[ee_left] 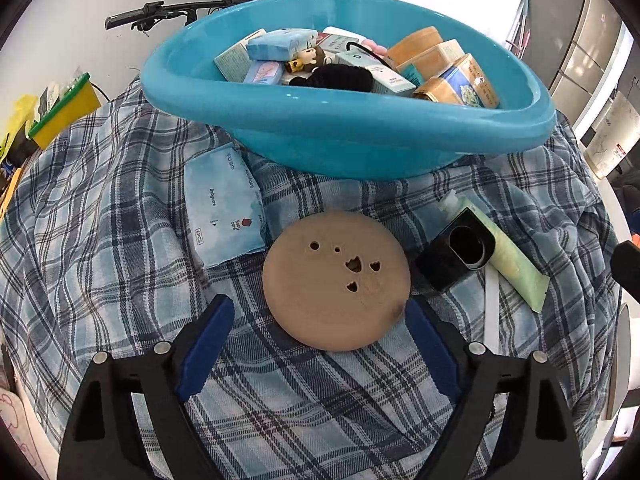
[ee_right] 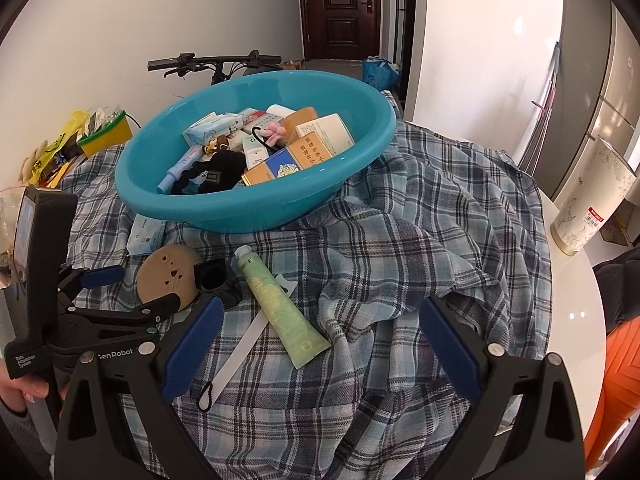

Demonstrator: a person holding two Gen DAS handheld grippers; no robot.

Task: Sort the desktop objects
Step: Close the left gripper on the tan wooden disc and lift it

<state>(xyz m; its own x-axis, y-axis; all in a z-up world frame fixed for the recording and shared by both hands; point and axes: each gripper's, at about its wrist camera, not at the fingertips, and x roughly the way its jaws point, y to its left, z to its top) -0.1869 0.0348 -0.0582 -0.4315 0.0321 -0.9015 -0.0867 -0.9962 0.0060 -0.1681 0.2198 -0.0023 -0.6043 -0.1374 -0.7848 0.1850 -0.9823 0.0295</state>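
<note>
Left wrist view shows my left claw [ee_left: 320, 320] gaping, empty, with the round wooden lid [ee_left: 336, 280] flat on the plaid-covered bench [ee_left: 120, 240] just ahead between its tips, nearer than my open right claw [ee_right: 320, 320].

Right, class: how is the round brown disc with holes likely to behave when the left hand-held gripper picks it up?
The brown disc looks rigid, so probably no flopping. It lies thin and flat on the soft plaid cloth, so its edge may be hard to catch. Its smooth rim might slip between the open left hand-held gripper pads.
</note>
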